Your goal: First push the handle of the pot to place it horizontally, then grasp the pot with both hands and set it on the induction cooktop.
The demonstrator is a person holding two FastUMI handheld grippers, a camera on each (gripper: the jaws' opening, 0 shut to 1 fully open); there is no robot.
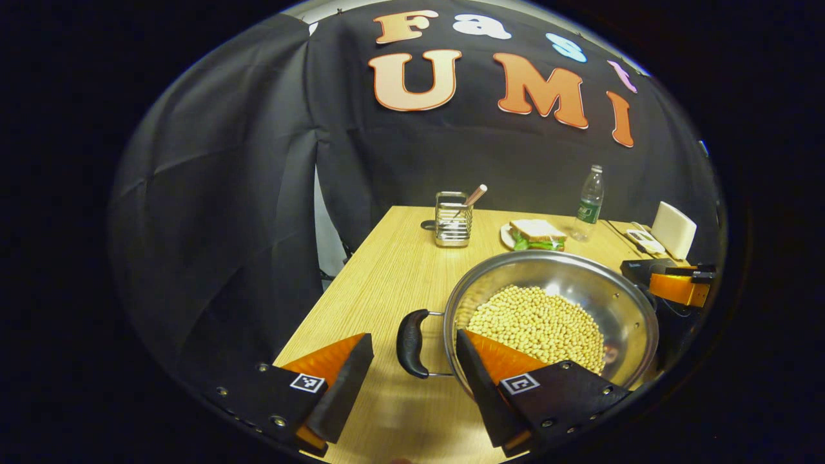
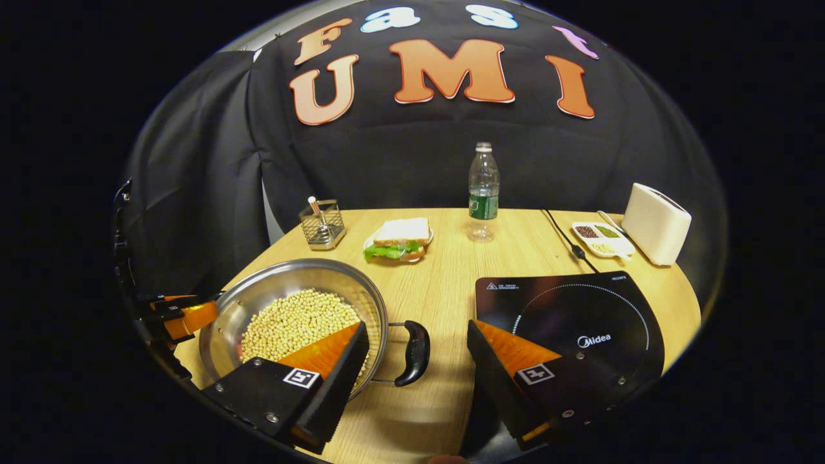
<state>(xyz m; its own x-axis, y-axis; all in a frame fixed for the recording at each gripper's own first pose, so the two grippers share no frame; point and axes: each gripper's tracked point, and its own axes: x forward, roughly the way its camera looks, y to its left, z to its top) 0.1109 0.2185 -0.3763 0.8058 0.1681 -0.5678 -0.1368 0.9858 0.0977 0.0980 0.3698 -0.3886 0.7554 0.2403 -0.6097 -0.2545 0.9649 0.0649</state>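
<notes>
A steel pot (image 1: 580,283) full of pale soybeans (image 1: 538,322) stands on the wooden table (image 1: 387,277). Its black left handle (image 1: 411,348) lies between the spread fingers of my left gripper (image 1: 414,336), which is open; one finger overlaps the pot's rim. In the right gripper view the pot (image 2: 283,280) is at the left and its black right handle (image 2: 416,354) sits in the gap of my open right gripper (image 2: 417,327). The black induction cooktop (image 2: 580,316) lies flat just right of the pot. Each gripper also shows across the pot: the right gripper (image 1: 677,288), the left gripper (image 2: 184,317).
Along the table's far side stand a wire utensil holder (image 2: 322,225), a sandwich on a plate (image 2: 398,240), a water bottle (image 2: 483,190), a divided dish of beans (image 2: 599,238) and a white toaster (image 2: 655,223). A black cable (image 2: 567,241) runs to the cooktop.
</notes>
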